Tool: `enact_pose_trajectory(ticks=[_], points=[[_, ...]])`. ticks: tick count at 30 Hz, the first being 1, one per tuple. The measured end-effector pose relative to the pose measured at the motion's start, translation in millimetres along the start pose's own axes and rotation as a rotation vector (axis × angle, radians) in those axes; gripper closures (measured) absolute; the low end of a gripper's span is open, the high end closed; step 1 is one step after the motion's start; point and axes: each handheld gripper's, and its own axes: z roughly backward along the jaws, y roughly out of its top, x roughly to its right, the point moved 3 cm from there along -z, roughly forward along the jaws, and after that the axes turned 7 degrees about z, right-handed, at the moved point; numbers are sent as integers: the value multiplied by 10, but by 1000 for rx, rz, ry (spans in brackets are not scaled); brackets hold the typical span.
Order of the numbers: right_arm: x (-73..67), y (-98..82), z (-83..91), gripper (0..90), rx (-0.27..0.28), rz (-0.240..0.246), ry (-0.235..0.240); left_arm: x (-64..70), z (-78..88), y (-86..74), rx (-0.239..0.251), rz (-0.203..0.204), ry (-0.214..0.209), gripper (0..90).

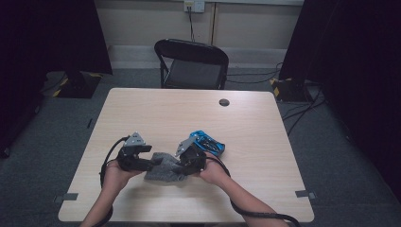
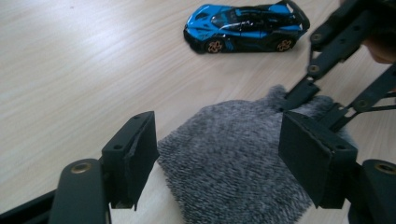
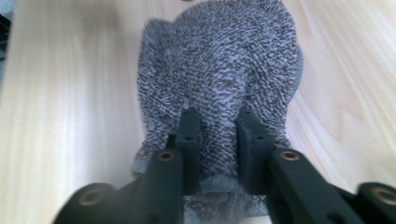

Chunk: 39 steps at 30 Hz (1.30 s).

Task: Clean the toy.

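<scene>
A grey fuzzy cloth (image 1: 163,169) lies bunched on the wooden table (image 1: 189,109) between my two grippers. My left gripper (image 1: 152,163) comes at it from the left. Its jaws stand wide apart at the cloth's (image 2: 233,158) near edge, with the pads clear of it. My right gripper (image 1: 182,165) meets the cloth from the right. Its jaws (image 3: 218,121) stand narrow, and a ridge of the cloth (image 3: 219,60) fills the gap between them. A blue toy car (image 1: 208,143) sits just beyond the right gripper; the car (image 2: 245,27) stands on its wheels, side on.
A black folding chair (image 1: 191,64) stands behind the table's far edge. A small dark round cap (image 1: 224,102) is set into the tabletop at the far right. Cables run over the floor at the right (image 1: 302,111). The person's forearms enter from the bottom edge.
</scene>
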Motion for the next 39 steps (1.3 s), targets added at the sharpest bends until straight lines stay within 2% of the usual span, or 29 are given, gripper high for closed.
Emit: enact_pose_trajectory(ticks=[3,6,11,14,15,21,28,30,32,34,39], points=[[56,-11,-44,498,1,-9,-31,-21,-7,-57,2,20,3,292],[82,-11,16,386,14,14,-69,-14,-39,-84,-7,21,-6,294],[61,-61,176,311,43,3,-102,34,-121,-62,-19,-4,-15,298],[5,-150,187,273,55,-14,-113,75,-176,-28,-15,-6,-25,296],[-9,-187,169,264,49,-15,-122,80,-193,-20,-21,-21,-25,297],[29,-341,72,262,48,-61,-150,166,-303,-96,-76,-21,-54,297],[278,-288,126,276,54,-65,-210,243,-287,-233,-137,-24,-70,313],[352,-265,148,276,67,-88,-216,280,-265,-259,-155,-39,-66,318],[402,-241,183,272,89,-113,-212,298,-233,-266,-156,-39,-63,316],[441,-228,240,262,107,-140,-228,300,-201,-252,-143,-41,-52,313],[575,-289,442,230,179,-243,-248,283,-173,-144,-87,-51,-23,330]])
